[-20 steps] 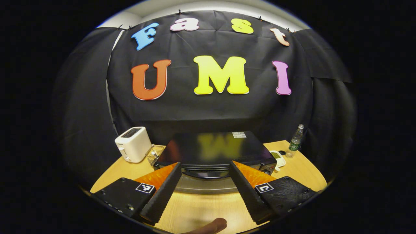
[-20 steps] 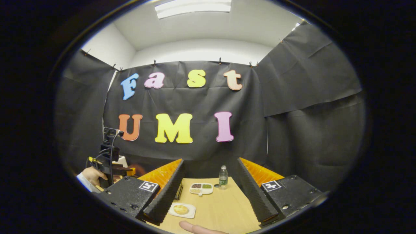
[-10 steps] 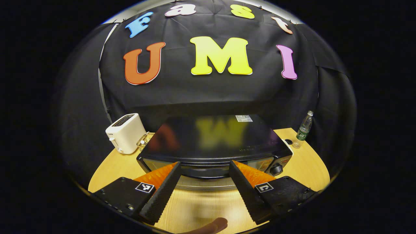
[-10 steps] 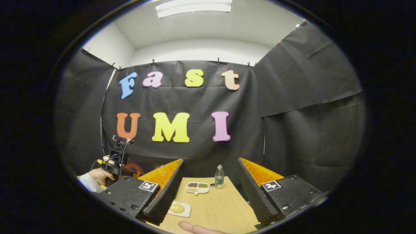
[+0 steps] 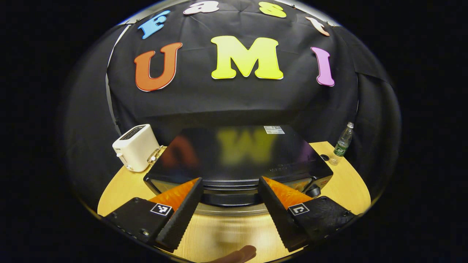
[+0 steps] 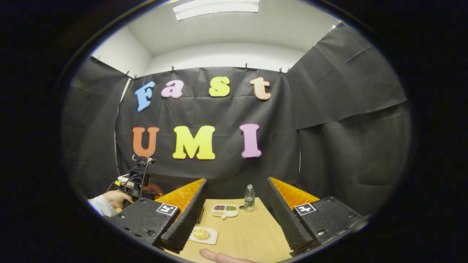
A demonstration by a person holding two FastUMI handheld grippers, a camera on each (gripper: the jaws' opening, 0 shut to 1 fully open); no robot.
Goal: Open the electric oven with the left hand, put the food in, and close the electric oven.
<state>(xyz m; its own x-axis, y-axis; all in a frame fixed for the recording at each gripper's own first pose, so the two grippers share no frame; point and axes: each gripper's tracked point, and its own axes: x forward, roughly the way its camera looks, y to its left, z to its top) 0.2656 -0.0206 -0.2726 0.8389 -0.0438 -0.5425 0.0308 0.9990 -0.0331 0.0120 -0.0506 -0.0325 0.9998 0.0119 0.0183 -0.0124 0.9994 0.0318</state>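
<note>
Item: electric oven [image 5: 237, 157], black, glossy top, standing on the wooden table [image 5: 340, 182]. In your left gripper view it sits straight ahead and close; its door is shut, with the handle bar [image 5: 228, 195] running across the front between your fingers. A knob [image 5: 313, 190] shows at the oven's right front corner.

Item: left gripper [image 5: 229, 188]. Your fingers stand wide apart and hold nothing; the tips lie over the oven's front upper edge as seen from the camera (whether they touch it cannot be told). A fingertip of your hand [image 5: 239, 254] shows at the bottom edge.

Item: white toaster [image 5: 134, 147], left of the oven, with a small wire rack [image 5: 156, 155] between the two.

Item: water bottle [image 5: 342, 143], upright, at the table's far right edge, well apart from the oven.

Item: right gripper [image 6: 236, 190]. Your fingers are spread wide, nothing between them, held above the table.

Item: food [image 6: 201, 234], a pale round bun on a small white plate [image 6: 211, 239], lying on the table just beside your right gripper's left finger [image 6: 186, 219] in that view. Farther back, a divided dish [image 6: 224, 210] with dark and green contents, and the bottle just to its right.

Item: your other hand [image 6: 117, 199] and white sleeve [image 6: 98, 206], at the left of the right gripper view, holding the left gripper's body.
</note>
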